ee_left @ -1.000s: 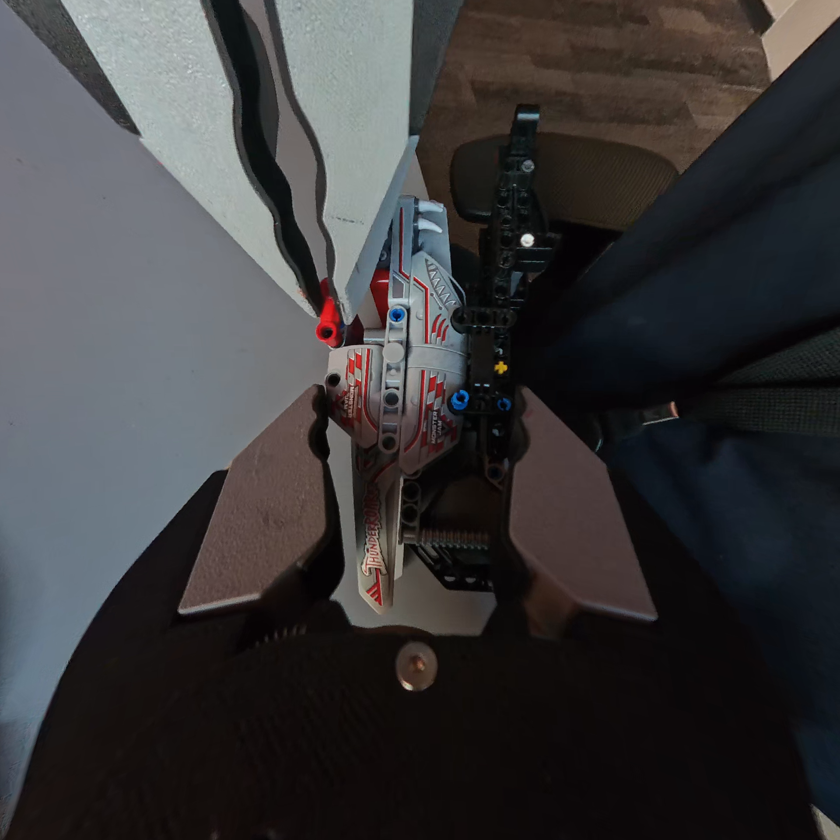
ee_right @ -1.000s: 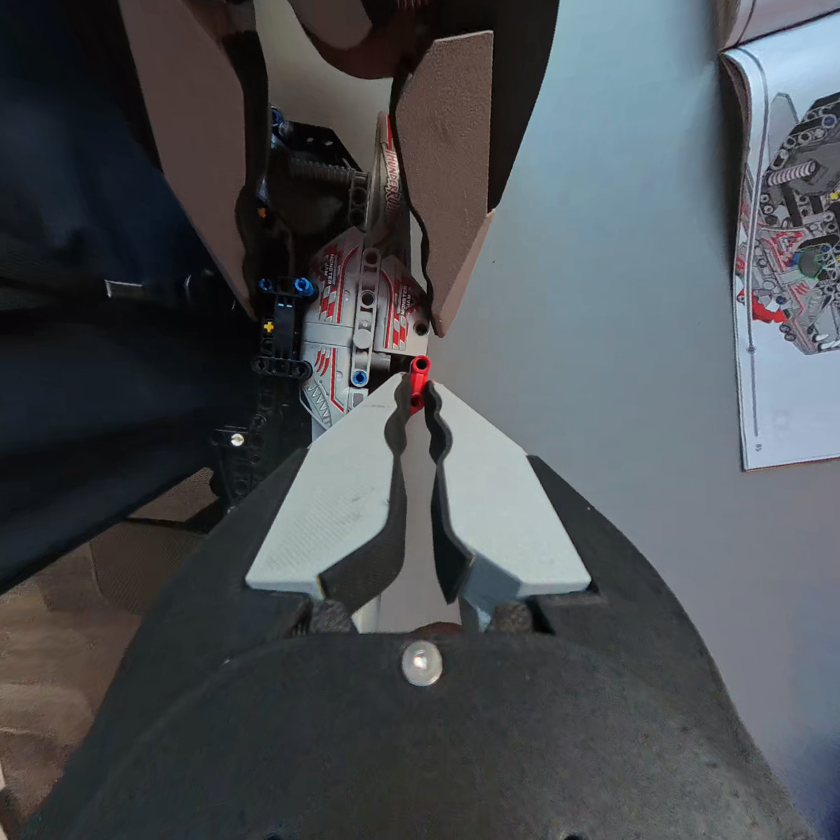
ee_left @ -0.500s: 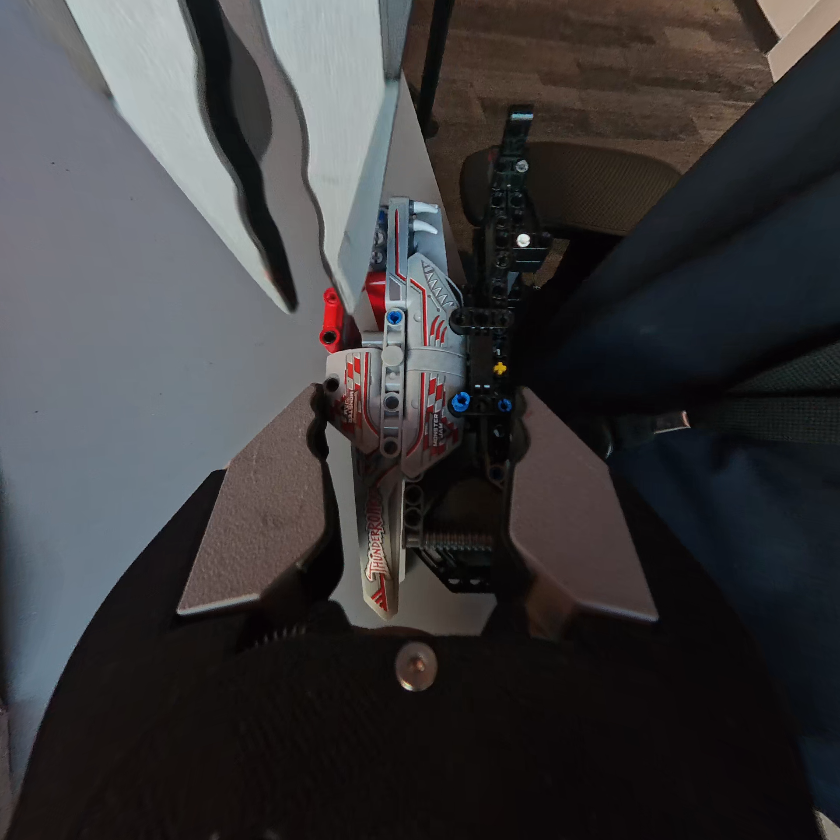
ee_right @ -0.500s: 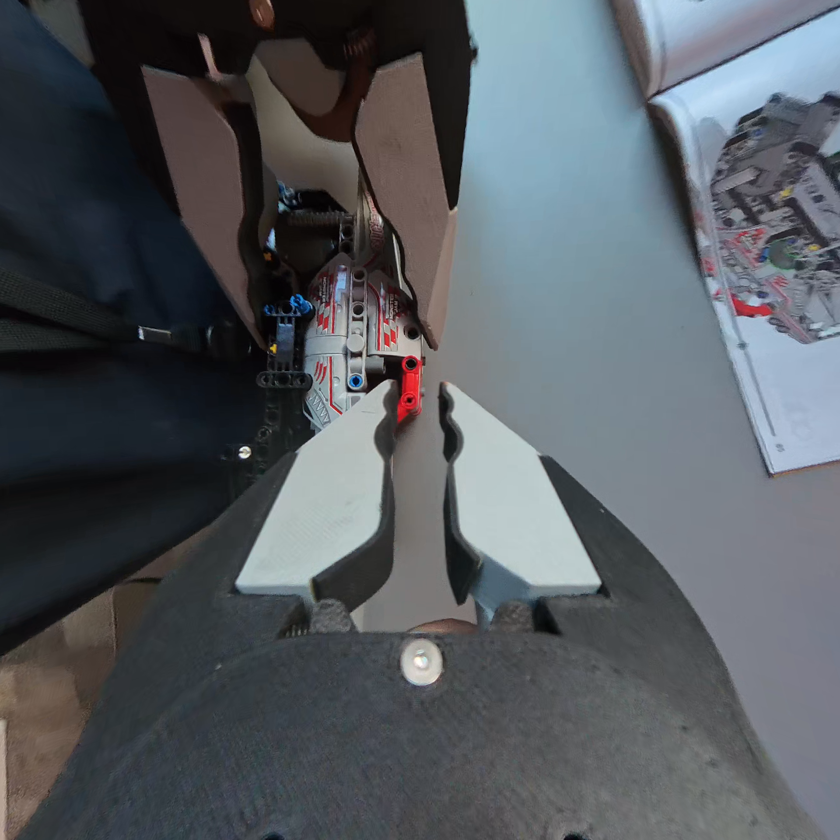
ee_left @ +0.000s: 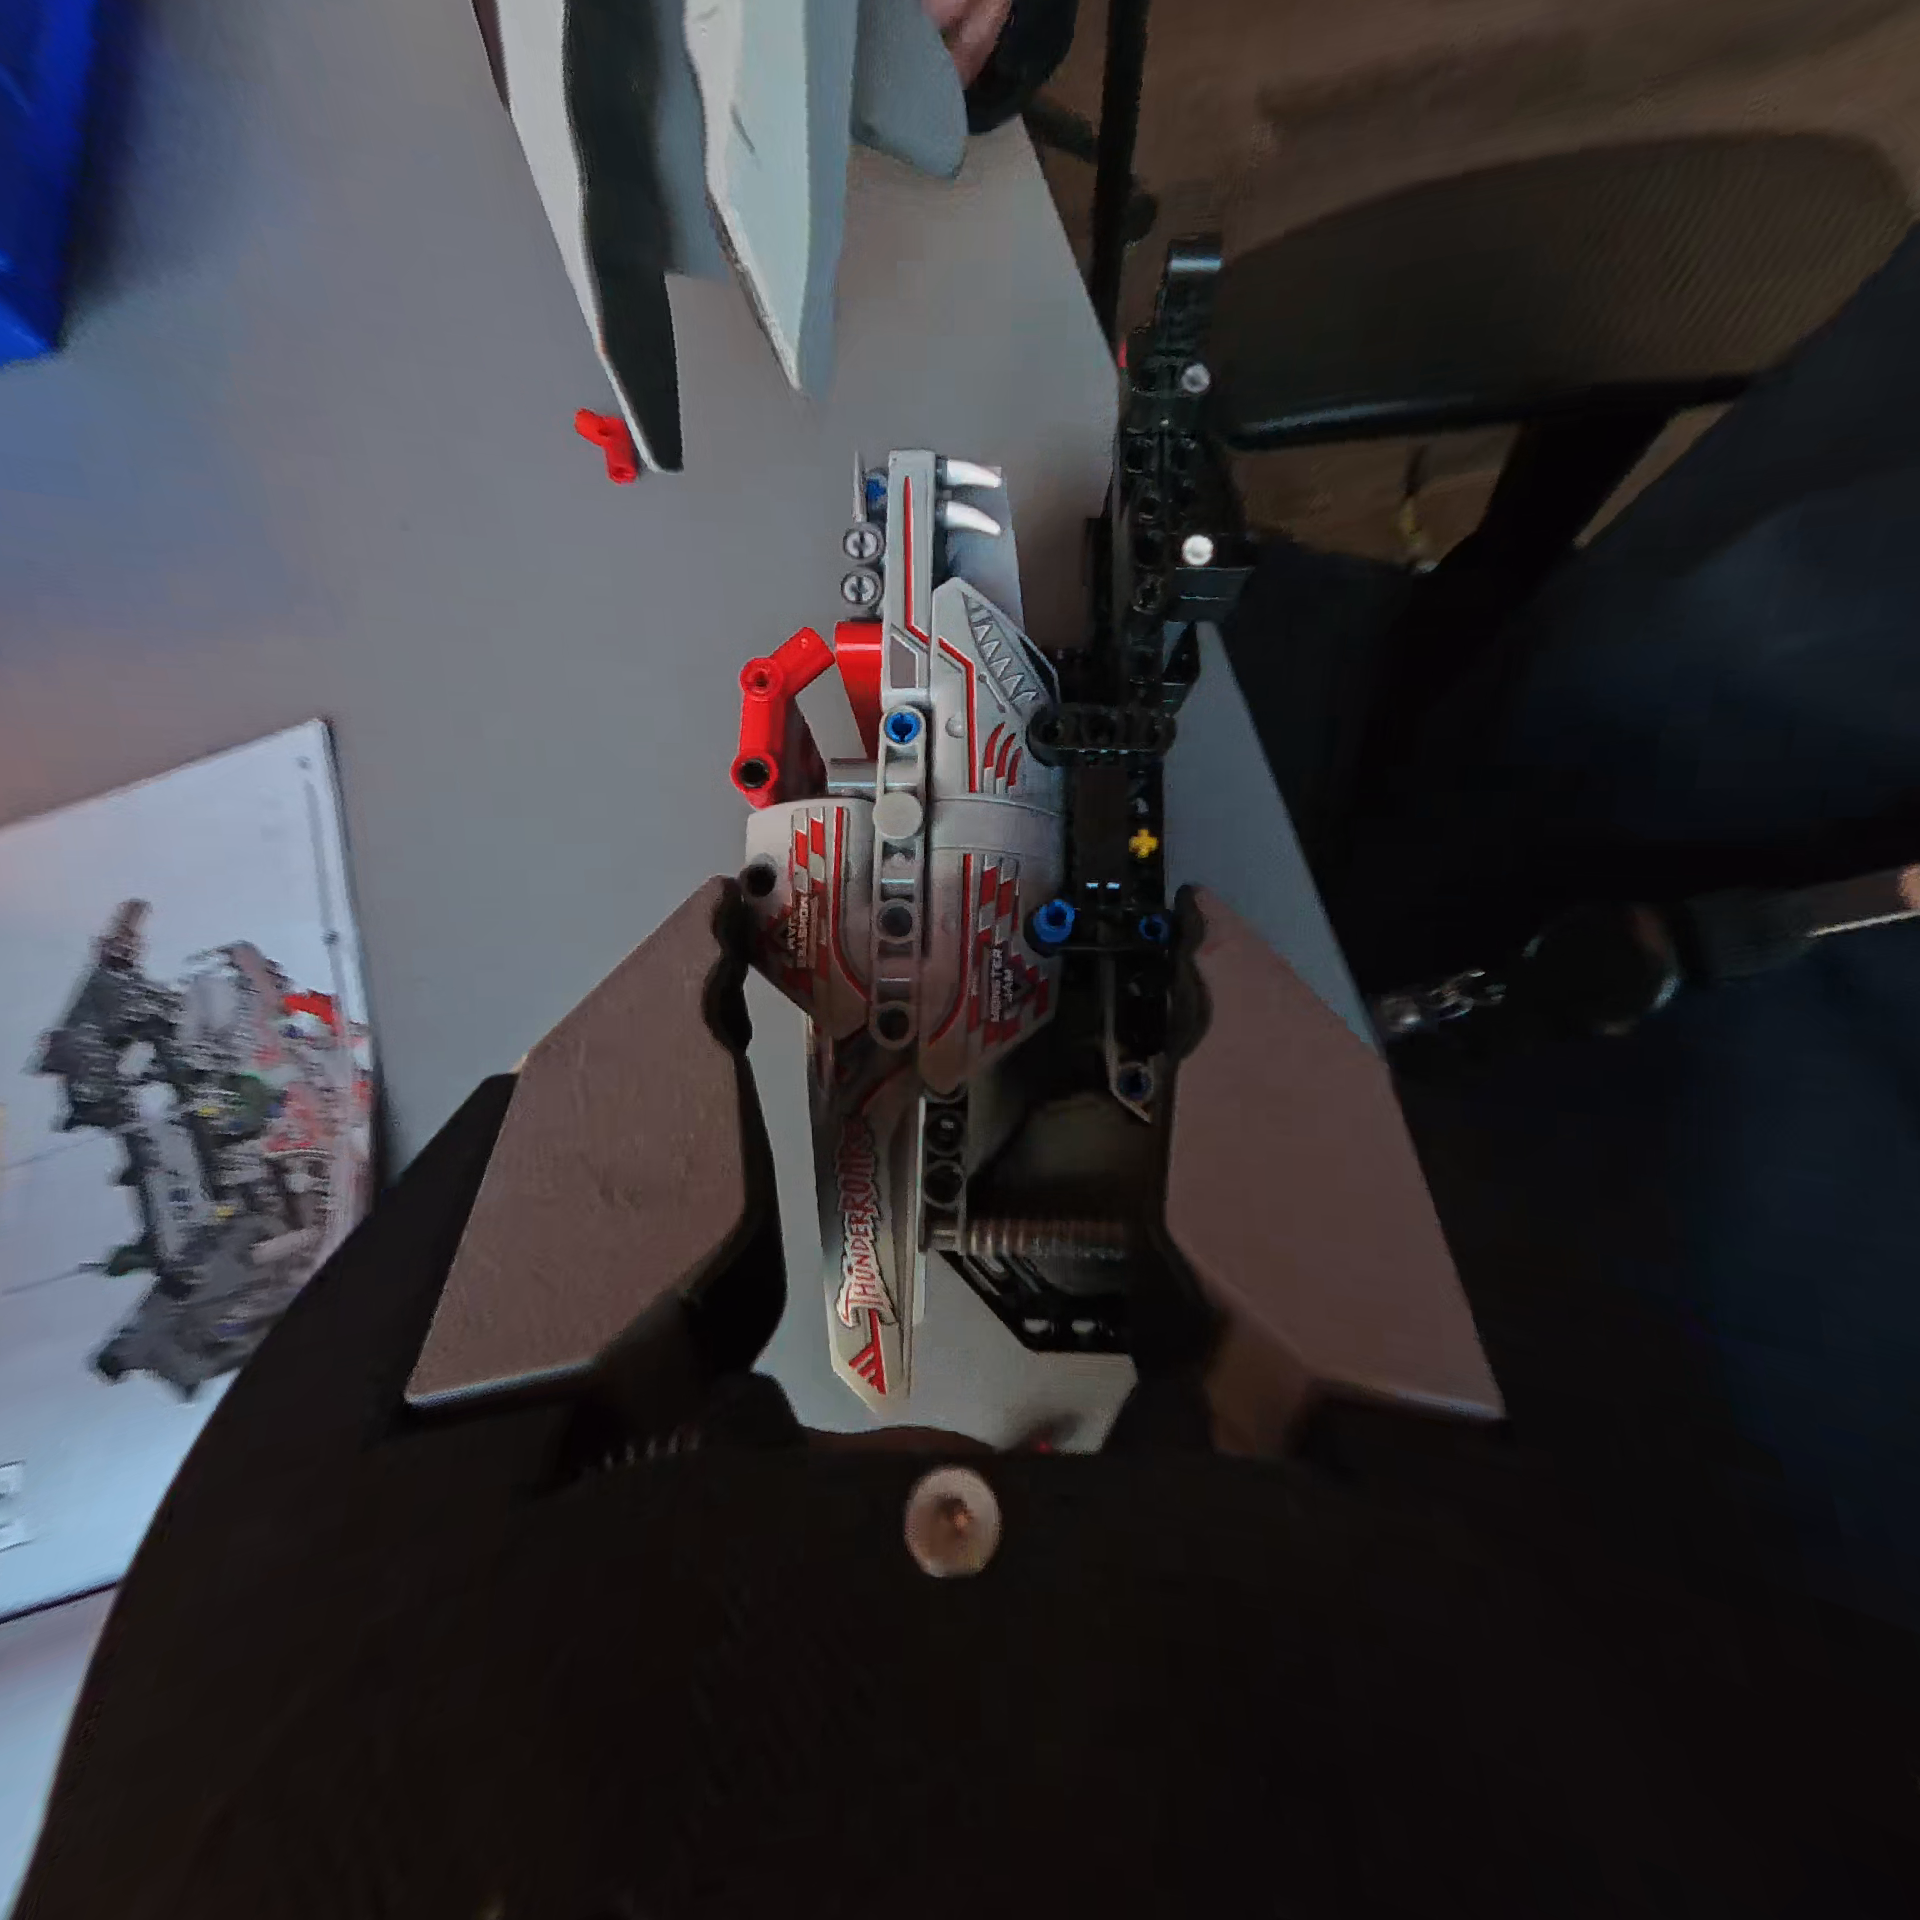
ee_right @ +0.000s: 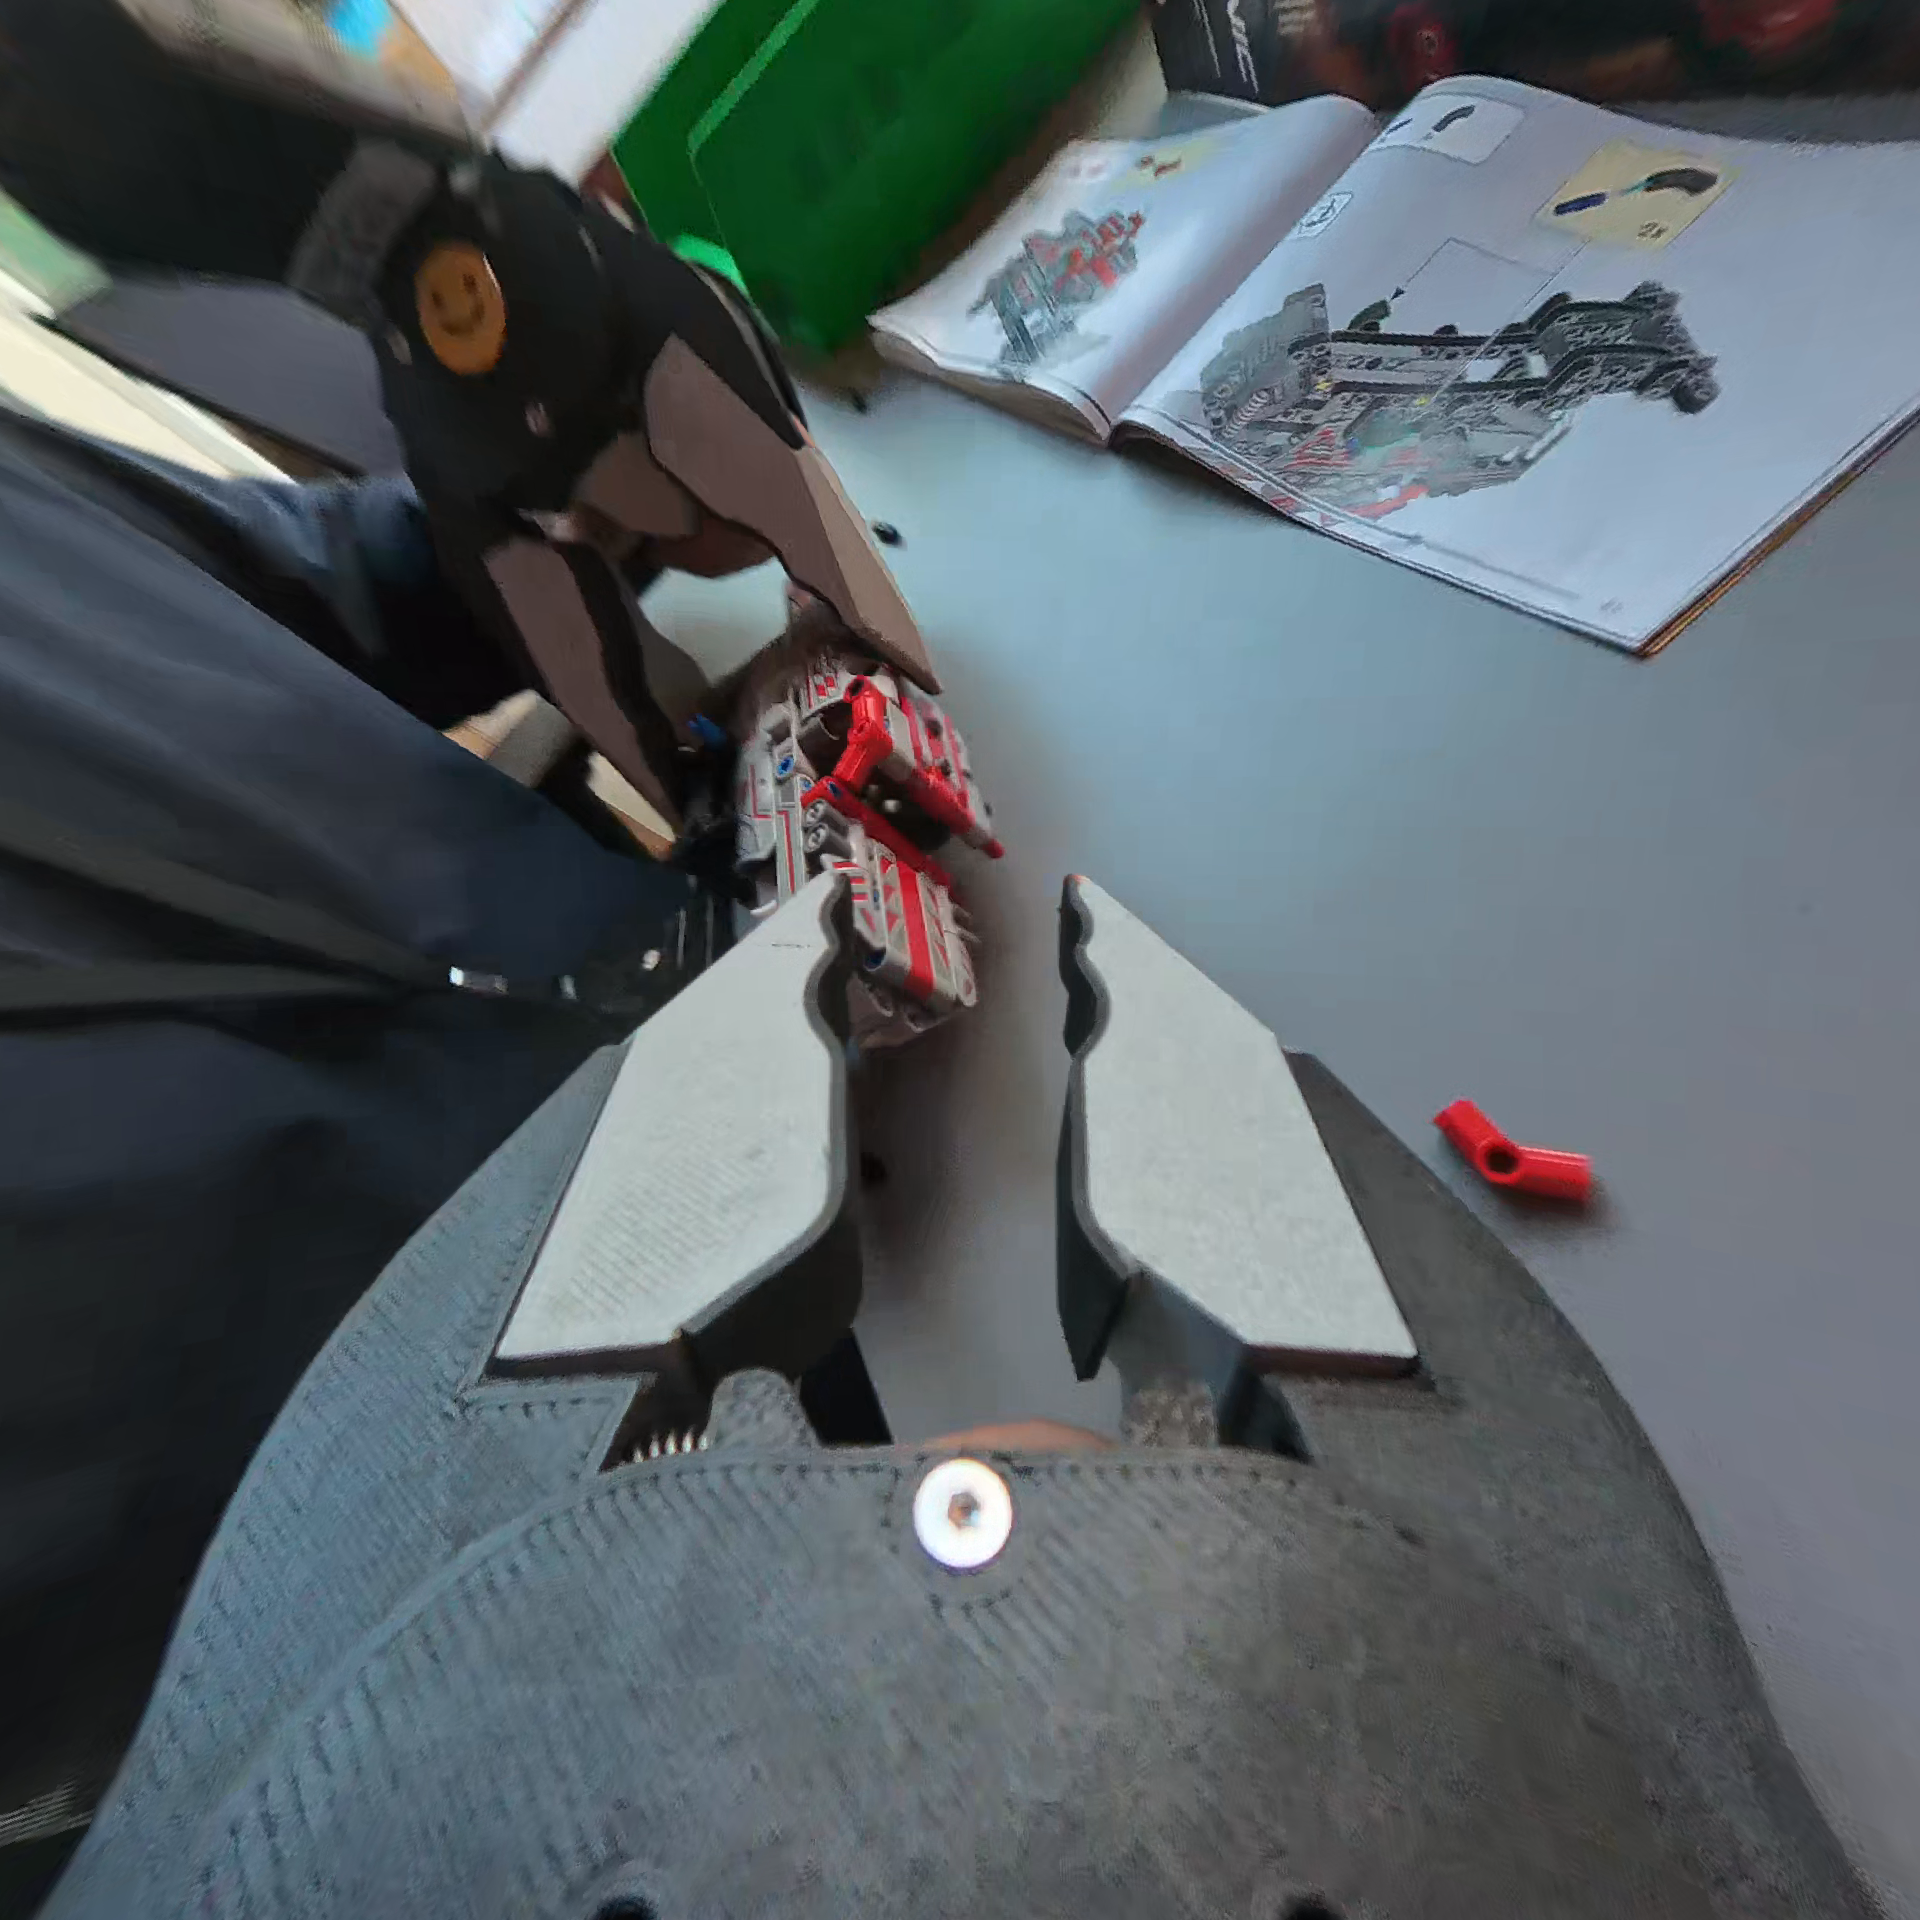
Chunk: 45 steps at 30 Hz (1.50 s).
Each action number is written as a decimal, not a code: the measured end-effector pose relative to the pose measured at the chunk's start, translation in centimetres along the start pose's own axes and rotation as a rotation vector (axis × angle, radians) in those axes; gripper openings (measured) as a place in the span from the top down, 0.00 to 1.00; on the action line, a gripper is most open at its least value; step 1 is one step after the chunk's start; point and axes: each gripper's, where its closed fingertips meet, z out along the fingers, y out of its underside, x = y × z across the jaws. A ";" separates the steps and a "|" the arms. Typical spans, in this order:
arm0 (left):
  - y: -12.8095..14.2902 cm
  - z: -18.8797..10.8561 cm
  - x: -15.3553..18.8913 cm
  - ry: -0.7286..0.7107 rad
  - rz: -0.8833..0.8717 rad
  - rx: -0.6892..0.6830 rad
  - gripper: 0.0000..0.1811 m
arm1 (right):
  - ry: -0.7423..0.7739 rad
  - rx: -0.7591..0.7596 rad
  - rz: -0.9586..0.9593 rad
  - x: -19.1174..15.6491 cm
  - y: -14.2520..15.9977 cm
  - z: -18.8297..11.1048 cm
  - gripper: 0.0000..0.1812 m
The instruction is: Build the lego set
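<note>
Left gripper [ee_left: 956, 935]: its two brown flat fingers [ee_left: 613, 1143] are clamped from either side on the partly built lego model, one against the grey shell side, the other against the black frame side.
Lego model [ee_left: 935, 894]: a grey plastic shell with red striped stickers, white claw-like teeth at the far end and blue pins, joined to a long black beam frame [ee_left: 1153, 582] with a metal spring low between the fingers; it is held at the right edge of the table, partly over the person's lap.
Red angled connector on model [ee_left: 769, 717]: a small red bent plastic piece, fixed at the left side of the shell, sticking out toward the table.
Right gripper [ee_right: 945, 914]: its light grey flat fingers [ee_right: 707, 1143] stand apart with a clear gap and nothing between them; the tips are just near the end of the model, and whether the left one touches it cannot be told.
Loose red connector [ee_right: 1512, 1153]: a small red bent plastic piece with a hole, lying on the table to the right of the right gripper, apart from the model.
Table [ee_right: 1351, 831]: smooth grey surface.
Instruction booklet [ee_right: 1455, 353]: open paper booklet with printed build pictures, lying at the far right of the table.
Green box [ee_right: 862, 156]: bright green, blurred, at the far side beyond the booklet.
Person: dark blue clothing [ee_right: 260, 831] fills the left of the right wrist view, close to the model.
</note>
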 end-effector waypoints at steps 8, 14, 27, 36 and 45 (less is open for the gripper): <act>-1.1 -0.7 -2.8 -0.322 0.453 -0.024 0.56 | -0.060 0.070 0.004 0.0 -0.8 0.6 0.75; -1.3 -1.0 -4.9 -0.526 0.654 -0.030 0.57 | -0.163 0.175 0.026 -0.7 -2.1 1.1 0.66; -1.5 -1.4 -4.1 -0.790 0.745 -0.015 0.57 | 0.027 0.054 -0.156 0.1 0.5 2.4 0.63; -1.0 -1.5 -3.1 -0.771 0.646 0.053 0.55 | 0.115 0.035 -0.271 0.0 1.0 3.7 0.69; -0.8 -2.4 -3.3 -0.734 0.544 0.144 0.55 | 0.200 0.078 -0.355 0.4 0.1 4.0 0.73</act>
